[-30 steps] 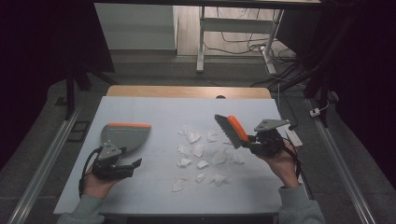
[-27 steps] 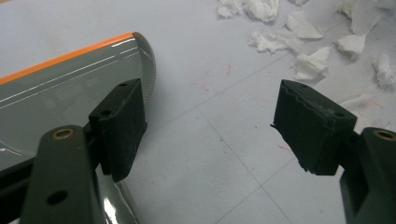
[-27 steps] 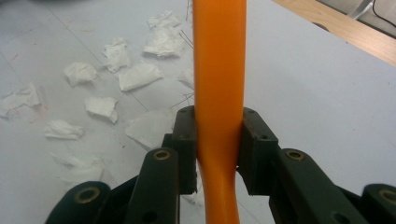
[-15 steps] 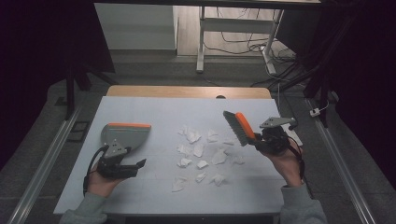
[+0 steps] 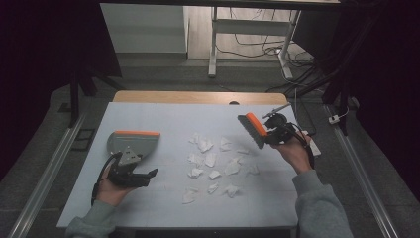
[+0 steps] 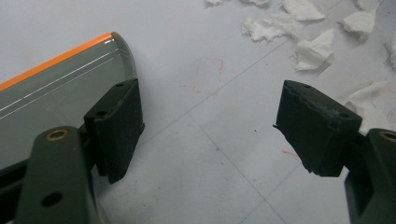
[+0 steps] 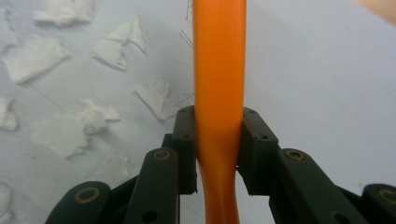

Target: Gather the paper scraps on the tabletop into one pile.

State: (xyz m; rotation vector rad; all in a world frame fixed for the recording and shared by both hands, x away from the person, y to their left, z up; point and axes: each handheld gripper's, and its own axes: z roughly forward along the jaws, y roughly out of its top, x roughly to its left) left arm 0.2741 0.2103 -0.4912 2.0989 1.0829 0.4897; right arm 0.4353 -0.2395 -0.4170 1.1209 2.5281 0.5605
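My right gripper point(image 5: 271, 135) point(image 7: 218, 140) is shut on the orange handle of a hand brush point(image 5: 252, 129) point(image 7: 219, 70). It holds the brush above the table, to the right of a scatter of torn white paper scraps point(image 5: 213, 158) point(image 7: 98, 116) point(image 6: 308, 46). At the left, a grey dustpan with an orange lip point(image 5: 133, 140) point(image 6: 51, 88) lies flat. My left gripper point(image 5: 148, 174) point(image 6: 210, 126) sits just in front of the dustpan. Its jaws have just been opening further and stand wide, with bare table between them.
The pale blue table top point(image 5: 173, 119) has a wooden strip point(image 5: 198, 96) along its far edge. Metal rails point(image 5: 44, 183) run along the floor on both sides. Cables and a stand's legs point(image 5: 247, 49) lie beyond the table.
My right hand has carried the brush a little farther away across the table, off the right side of the scraps. The left hand has stayed by the dustpan.
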